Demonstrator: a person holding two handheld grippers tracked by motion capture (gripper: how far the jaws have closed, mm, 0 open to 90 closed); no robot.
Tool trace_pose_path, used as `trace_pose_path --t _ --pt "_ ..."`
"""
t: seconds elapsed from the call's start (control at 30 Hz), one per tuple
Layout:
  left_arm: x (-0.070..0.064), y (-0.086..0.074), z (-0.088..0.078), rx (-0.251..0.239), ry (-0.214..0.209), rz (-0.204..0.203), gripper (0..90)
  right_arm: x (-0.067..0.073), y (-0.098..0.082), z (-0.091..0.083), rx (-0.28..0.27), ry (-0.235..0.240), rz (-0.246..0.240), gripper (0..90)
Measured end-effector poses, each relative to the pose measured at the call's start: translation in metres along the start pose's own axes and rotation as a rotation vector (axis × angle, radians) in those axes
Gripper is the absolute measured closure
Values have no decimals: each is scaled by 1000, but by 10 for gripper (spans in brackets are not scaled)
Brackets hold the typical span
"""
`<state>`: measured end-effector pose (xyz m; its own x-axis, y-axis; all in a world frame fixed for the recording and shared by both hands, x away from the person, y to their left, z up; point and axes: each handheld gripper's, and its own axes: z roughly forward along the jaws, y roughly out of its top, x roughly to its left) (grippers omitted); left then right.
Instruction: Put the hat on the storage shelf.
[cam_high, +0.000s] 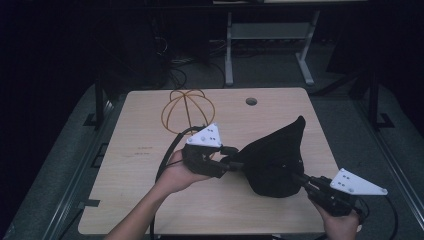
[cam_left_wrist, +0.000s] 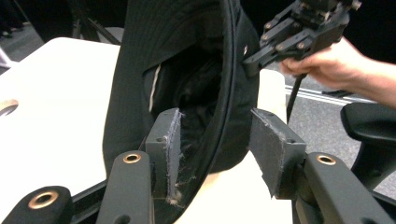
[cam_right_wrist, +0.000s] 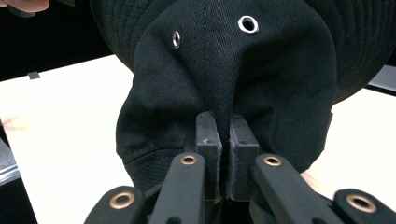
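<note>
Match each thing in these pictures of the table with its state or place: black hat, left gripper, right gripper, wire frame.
Things:
1. black hat
2. left gripper
3. right gripper
4. wire frame

States or places:
A. stands by itself at the far side of the table
B. jaws apart, the hat's brim between them
C. jaws pinched shut on cloth
D. held up between the two grippers

Pairs: 1-D, 2-B, 3-C, 4-A

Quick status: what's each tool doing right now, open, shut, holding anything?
Left tool: open, pads apart either side of the black hat's brim, not pressing it.
Right tool: shut on the black hat's crown fabric.
</note>
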<state>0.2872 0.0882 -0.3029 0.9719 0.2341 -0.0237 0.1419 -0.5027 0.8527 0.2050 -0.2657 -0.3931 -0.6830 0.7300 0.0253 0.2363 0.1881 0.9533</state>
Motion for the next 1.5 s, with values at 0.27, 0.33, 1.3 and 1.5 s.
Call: trace_pose_path --t 0.27,0.33,1.3,1.5 --pt "5 -17 -17 3 43 -10 499 -3 15 -2 -1 1 -8 856" --pt "7 -22 -21 5 51 -15 493 -5 18 -2 -5 4 -2 858" --pt "18 -105 -44 30 157 -101 397 -16 76 7 -23 26 -23 862" --pt "21 -120 -45 3 173 -143 338 -18 85 12 -18 30 -24 862"
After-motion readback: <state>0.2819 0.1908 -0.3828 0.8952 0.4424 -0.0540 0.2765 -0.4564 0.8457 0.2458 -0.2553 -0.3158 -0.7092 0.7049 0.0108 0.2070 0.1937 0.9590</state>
